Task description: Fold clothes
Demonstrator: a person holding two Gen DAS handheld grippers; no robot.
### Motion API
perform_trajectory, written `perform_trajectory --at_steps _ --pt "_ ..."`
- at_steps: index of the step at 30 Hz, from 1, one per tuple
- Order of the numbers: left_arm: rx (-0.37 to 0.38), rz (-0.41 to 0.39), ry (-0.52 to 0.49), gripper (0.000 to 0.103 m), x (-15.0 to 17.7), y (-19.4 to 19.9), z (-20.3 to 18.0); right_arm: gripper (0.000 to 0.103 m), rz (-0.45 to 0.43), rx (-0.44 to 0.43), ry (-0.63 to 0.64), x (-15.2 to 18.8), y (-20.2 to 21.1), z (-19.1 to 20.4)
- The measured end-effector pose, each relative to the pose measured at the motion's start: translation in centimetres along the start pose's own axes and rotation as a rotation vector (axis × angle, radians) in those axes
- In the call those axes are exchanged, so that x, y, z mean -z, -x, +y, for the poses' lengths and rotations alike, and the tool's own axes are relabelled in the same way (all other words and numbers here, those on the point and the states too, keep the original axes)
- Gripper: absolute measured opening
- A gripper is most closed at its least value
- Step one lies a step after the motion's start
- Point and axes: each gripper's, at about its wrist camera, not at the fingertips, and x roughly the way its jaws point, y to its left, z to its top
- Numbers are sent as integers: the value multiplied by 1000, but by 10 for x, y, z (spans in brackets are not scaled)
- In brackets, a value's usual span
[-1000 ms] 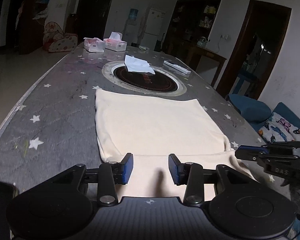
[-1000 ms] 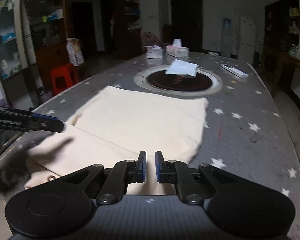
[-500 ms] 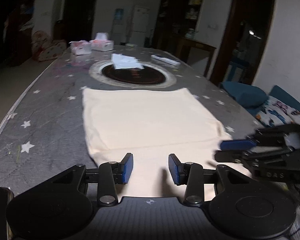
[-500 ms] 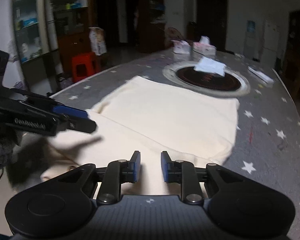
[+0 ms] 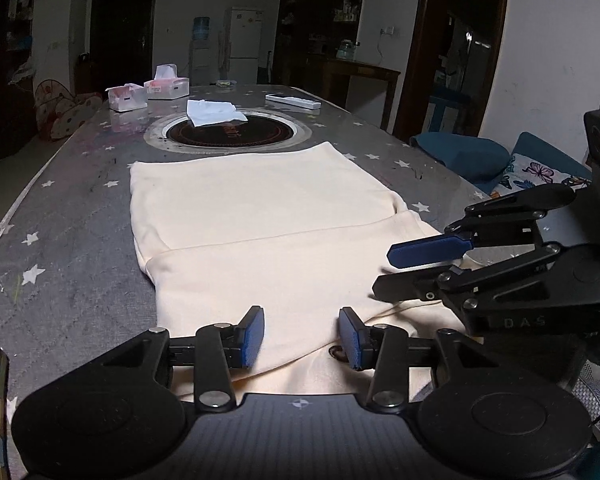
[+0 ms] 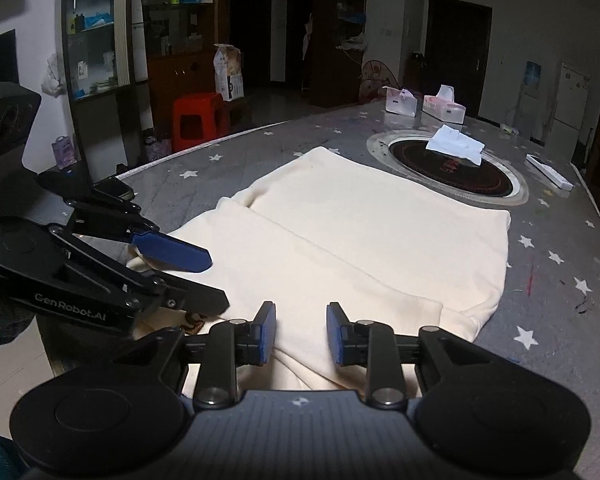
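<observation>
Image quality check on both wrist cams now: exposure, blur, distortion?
Left wrist view: dim room, corners vignetted black, the cream garment the brightest area but not blown out; fisheye bends the table edge; mild glare near the tissue boxes; frame sharp. Right wrist view: same low light and vignette, garment readable, left gripper at the frame's left in focus; door frames curve.

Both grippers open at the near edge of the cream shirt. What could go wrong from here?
1. The shirt is already folded near the front, so the left gripper may pinch only one layer.
2. The right gripper sits close by; their fingers could collide.
3. The near edge hangs off the table; pulling could drag it off.
</observation>
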Motion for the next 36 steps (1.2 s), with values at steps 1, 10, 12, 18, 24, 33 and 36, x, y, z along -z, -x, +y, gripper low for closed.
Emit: perform_trajectory --at_steps 1,10,12,18,24,33,36 --pt "-1 0 0 46 0 0 0 27 6 -2 -3 1 -2 0" --pt "-10 -37 17 47 -10 4 -2 35 -13 5 -28 1 3 -4" --pt "-7 -21 20 47 -9 -2 -3 35 -7 6 -41 2 3 -6" --pt "-5 -1 27 50 -4 -3 -3 35 -3 11 -84 3 7 -19" --pt "-25 -14 26 50 -7 5 -1 35 -19 25 -116 -11 -4 -36" --pt "-16 -14 -68 51 1 39 -1 35 23 27 -166 -5 -19 -57" --pt "-7 2 -146 51 9 50 -8 35 16 22 -140 -5 -11 -53"
